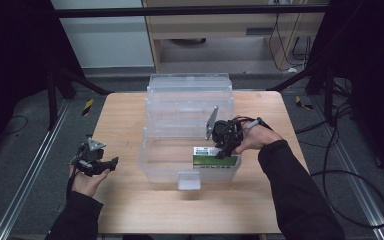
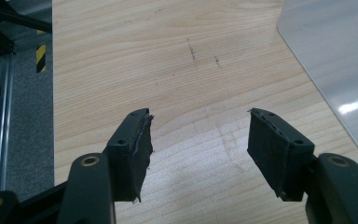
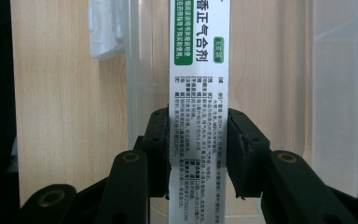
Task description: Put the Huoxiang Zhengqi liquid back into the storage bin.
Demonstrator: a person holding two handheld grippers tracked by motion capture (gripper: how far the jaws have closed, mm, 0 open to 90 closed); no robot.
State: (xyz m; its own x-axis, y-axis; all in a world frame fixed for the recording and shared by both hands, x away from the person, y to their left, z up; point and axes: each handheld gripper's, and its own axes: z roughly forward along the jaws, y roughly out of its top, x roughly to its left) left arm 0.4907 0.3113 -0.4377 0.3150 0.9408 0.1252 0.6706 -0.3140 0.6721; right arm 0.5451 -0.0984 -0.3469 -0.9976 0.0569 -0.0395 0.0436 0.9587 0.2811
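A white and green printed carton (image 3: 199,93) runs up between the jaws in the right gripper view, both pads pressed on its sides. From above, that carton (image 1: 215,156) lies inside the front right of a clear plastic storage box (image 1: 155,165), and my right gripper (image 1: 222,150) reaches down into the box, shut on it. My left gripper (image 1: 111,163) hovers over the table's left side, held in a gloved hand. In its own view the left gripper (image 2: 199,140) stands open over bare wood, with nothing between its pads.
The box's open clear lid (image 1: 190,95) stands up behind it, and its white front latch (image 1: 188,180) faces the person. The wooden table (image 1: 130,200) has bare room in front and at the left. A corner of the clear box (image 2: 340,60) appears in the left gripper view.
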